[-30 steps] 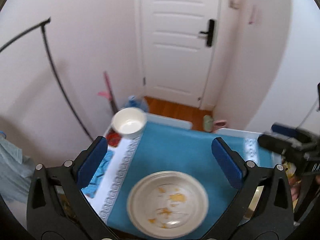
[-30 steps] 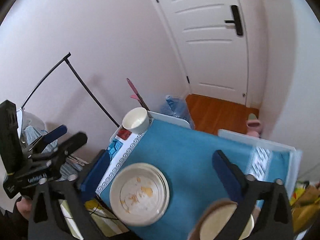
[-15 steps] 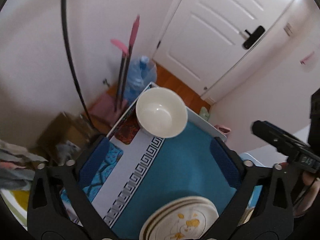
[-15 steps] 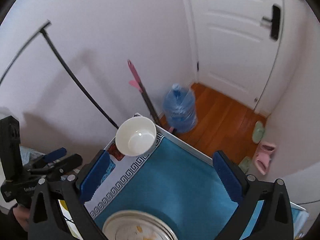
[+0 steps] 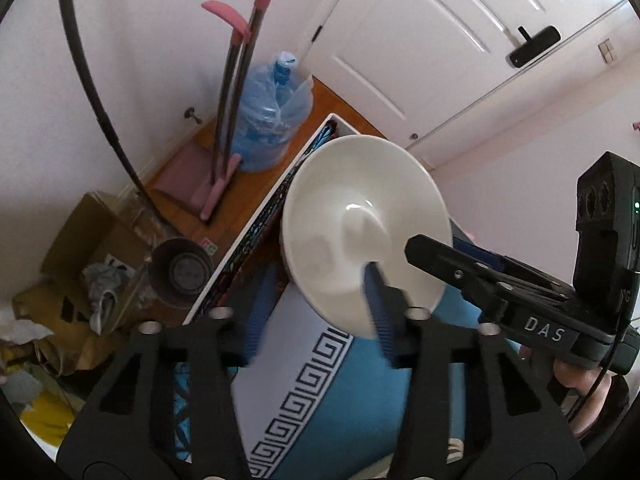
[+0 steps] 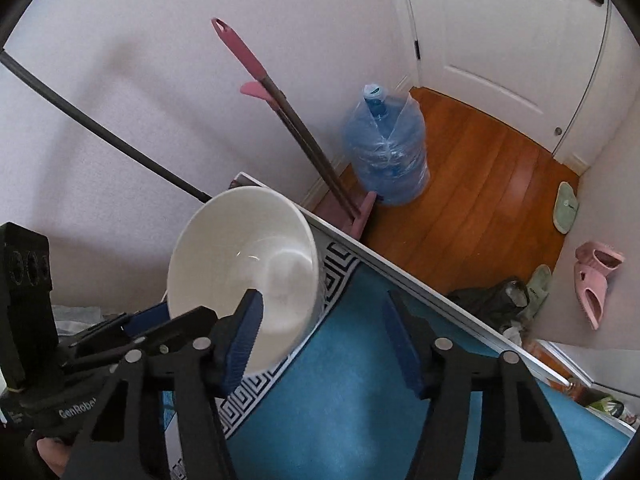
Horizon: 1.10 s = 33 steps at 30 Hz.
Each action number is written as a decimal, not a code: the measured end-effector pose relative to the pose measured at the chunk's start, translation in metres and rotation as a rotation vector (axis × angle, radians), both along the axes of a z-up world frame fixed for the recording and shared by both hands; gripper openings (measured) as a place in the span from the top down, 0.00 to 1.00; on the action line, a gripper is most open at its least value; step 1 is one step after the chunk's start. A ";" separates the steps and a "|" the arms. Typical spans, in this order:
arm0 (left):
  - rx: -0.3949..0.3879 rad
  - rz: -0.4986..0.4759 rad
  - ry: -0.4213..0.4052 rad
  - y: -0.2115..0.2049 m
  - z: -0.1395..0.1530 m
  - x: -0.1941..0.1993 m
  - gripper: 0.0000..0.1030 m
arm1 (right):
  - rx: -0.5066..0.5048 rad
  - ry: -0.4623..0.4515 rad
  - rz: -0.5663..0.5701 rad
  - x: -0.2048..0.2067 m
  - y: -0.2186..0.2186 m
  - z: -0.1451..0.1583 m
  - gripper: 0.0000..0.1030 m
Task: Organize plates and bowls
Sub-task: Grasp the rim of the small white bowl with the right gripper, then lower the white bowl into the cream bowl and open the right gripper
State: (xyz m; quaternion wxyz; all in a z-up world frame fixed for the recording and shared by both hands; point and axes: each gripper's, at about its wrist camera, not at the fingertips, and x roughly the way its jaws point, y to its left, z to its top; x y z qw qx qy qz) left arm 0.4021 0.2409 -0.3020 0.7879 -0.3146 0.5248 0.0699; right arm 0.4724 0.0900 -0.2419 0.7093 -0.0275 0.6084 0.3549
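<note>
A white empty bowl [image 5: 352,216] [image 6: 236,256] stands at the far left corner of the table's blue cloth [image 5: 360,400] [image 6: 360,420]. My left gripper [image 5: 316,320] straddles the bowl's near rim, one finger inside and one outside. Its jaws are closing and its pads do not visibly press on the rim. My right gripper [image 6: 324,340] straddles the bowl's right wall, its left pad [image 6: 244,340] over the inside, its right pad over the cloth. Its jaws are closing too, still apart from the wall. Each tool shows in the other's view: right gripper [image 5: 460,256], left gripper [image 6: 148,316].
Beyond the table's far edge stand a blue water jug [image 6: 384,156] and a pink-handled mop [image 6: 280,108] on the wooden floor. A cardboard box [image 5: 80,240] and a metal pot [image 5: 180,268] sit left of the table. Slippers [image 6: 596,276] lie near the white door [image 6: 500,40].
Both grippers have dropped and moved forward to the white bowl. The plate stack has left both views. Both pairs of jaws have narrowed around the bowl's rim.
</note>
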 end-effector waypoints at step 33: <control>0.160 -0.148 -0.095 -0.070 0.093 -0.031 0.79 | 0.040 -0.115 -0.106 -0.045 -0.058 0.075 0.85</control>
